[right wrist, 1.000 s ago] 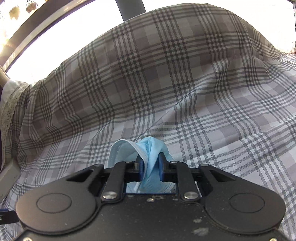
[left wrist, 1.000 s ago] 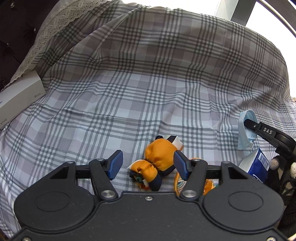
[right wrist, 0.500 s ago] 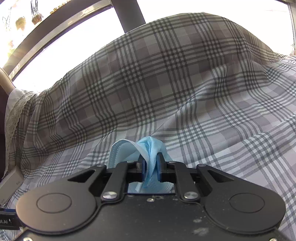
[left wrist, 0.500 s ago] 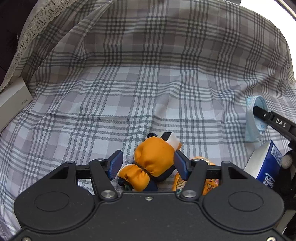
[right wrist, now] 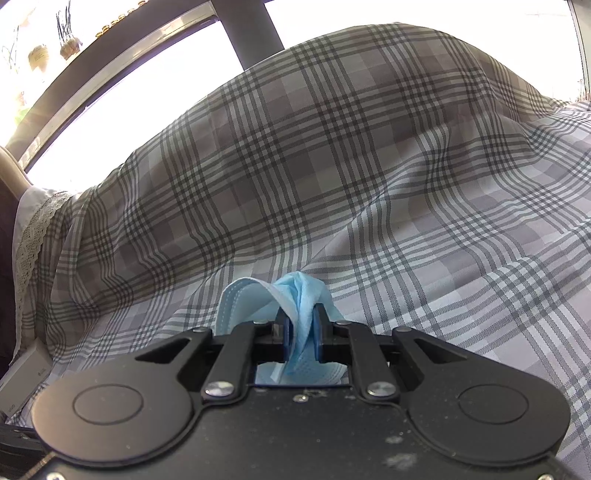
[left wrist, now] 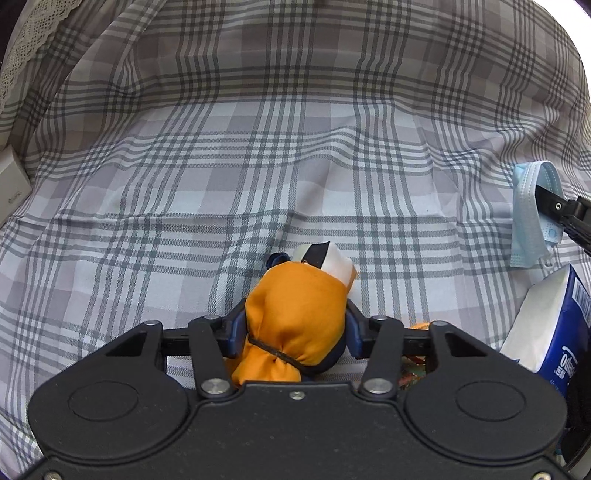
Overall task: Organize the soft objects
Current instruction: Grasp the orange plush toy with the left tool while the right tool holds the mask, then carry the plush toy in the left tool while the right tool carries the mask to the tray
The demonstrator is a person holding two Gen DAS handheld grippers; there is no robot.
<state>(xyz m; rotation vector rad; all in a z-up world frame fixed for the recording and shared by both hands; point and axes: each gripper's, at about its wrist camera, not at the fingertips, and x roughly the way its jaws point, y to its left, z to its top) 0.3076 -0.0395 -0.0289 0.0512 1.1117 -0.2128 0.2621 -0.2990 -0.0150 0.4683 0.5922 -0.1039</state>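
Wide open stretch of grey plaid sheet (left wrist: 295, 166) ahead of and left of the left gripper (left wrist: 293, 328); bed surface bare there, rising into a draped hump at the far side. Left edge: lace trim (left wrist: 33, 40) and corner of a pale box (left wrist: 13, 184). Right edge crowded: blue-white tissue pack (left wrist: 546, 325) near the mask, something orange-patterned (left wrist: 417, 326) partly hidden behind the right finger.

Left gripper: fingers closing around the orange stuffed toy (left wrist: 295, 317), blue pads at both its sides, contact looks made. Toy lies on the sheet, soft, bulgy cloth, tied waist, white-black patch at far end.

Right gripper (right wrist: 301, 339): fingers pinched tight on the light blue face mask (right wrist: 295, 310), crumpled pleated fabric bunched between the pads, lifted clear of the sheet.

Only left wrist view shows the toy, tissue pack and the mask (left wrist: 528, 218) hanging limp from the right gripper's finger (left wrist: 554, 203). Only right wrist view shows window frame (right wrist: 243, 33) and bright glass beyond the hump, open sheet to the right.
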